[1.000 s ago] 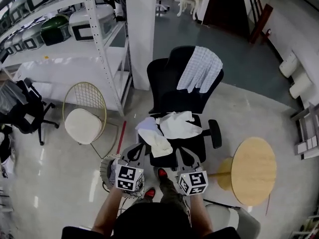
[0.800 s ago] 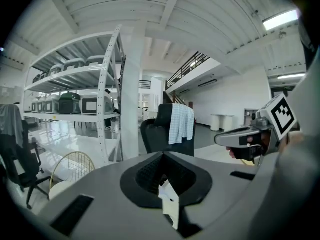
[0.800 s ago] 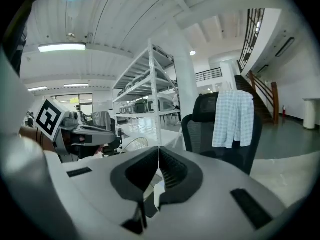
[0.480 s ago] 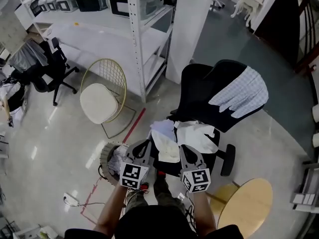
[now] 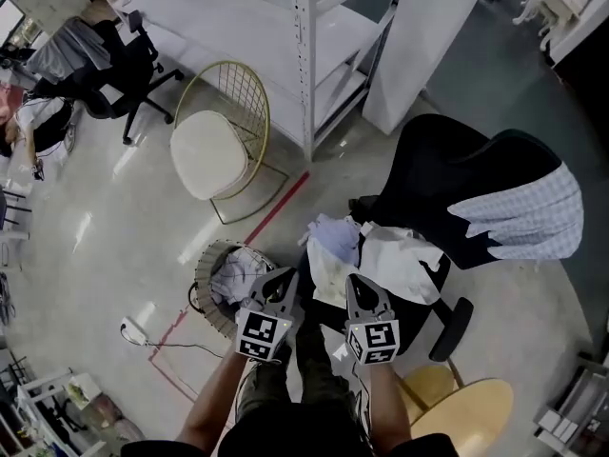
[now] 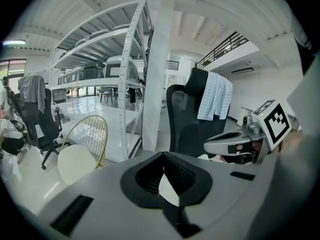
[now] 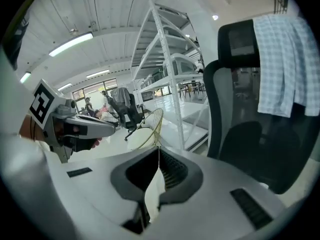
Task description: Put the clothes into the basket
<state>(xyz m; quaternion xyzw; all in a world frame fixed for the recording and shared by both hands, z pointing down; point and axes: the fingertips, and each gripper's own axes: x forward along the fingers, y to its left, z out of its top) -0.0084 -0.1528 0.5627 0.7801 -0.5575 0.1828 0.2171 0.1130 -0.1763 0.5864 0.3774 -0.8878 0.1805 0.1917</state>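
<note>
Approach step: the left gripper (image 5: 284, 280) and right gripper (image 5: 354, 285), both clenched and empty, hang just before the black chair (image 5: 447, 155), whose seat bears the clothes (image 5: 392, 255), with the basket (image 5: 202, 276) to the chair's left; next, a jaw must probably open over a garment.

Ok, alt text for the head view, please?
A person holds the left claw and right claw, both shut, beside a pile of clothes on a black office chair. A basket with clothes in it stands left of the chair; a checked shirt drapes its back.
</note>
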